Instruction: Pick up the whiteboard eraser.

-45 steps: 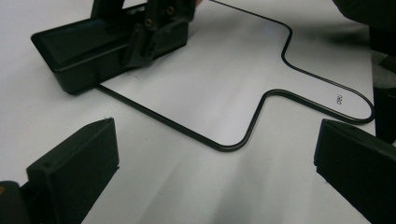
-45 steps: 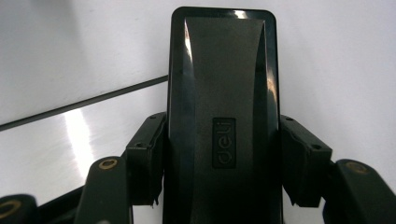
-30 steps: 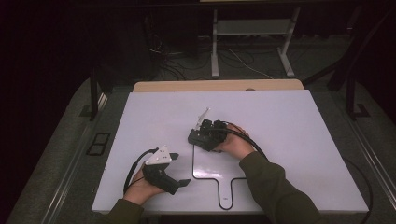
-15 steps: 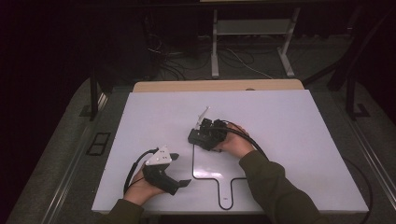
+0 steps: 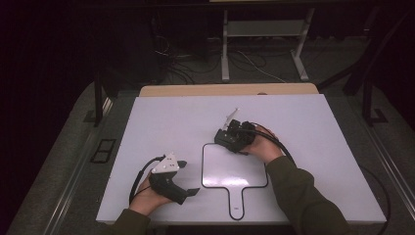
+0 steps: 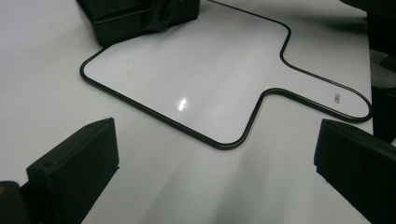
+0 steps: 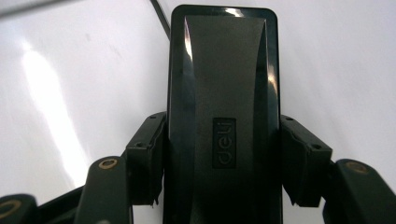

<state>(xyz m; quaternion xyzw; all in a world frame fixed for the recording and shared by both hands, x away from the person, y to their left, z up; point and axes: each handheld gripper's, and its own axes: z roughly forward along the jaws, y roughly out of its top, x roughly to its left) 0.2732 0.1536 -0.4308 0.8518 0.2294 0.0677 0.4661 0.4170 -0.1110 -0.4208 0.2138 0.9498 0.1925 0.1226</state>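
A small white board [image 5: 235, 169] with a black rim and a handle lies flat on the table, handle toward the person. My right gripper [image 5: 223, 139] is shut on a black "deli" eraser [image 7: 223, 70], its jaws pressing both long sides. The eraser [image 5: 221, 138] sits low at the board's far left corner, seen across the board [image 6: 201, 79] as a dark block [image 6: 135, 16]. My left gripper [image 5: 188, 177] rests on the table to the left of the board, open with nothing between its fingers [image 6: 74, 163].
The white table top [image 5: 318, 127] has bare room at the back and on both sides of the board. A wooden strip [image 5: 230, 89] runs along its far edge. Beyond it the floor holds cables and a metal stand [image 5: 264, 29].
My right gripper has slid a little to the right with the eraser, along the board's far edge. The left gripper has stayed put.
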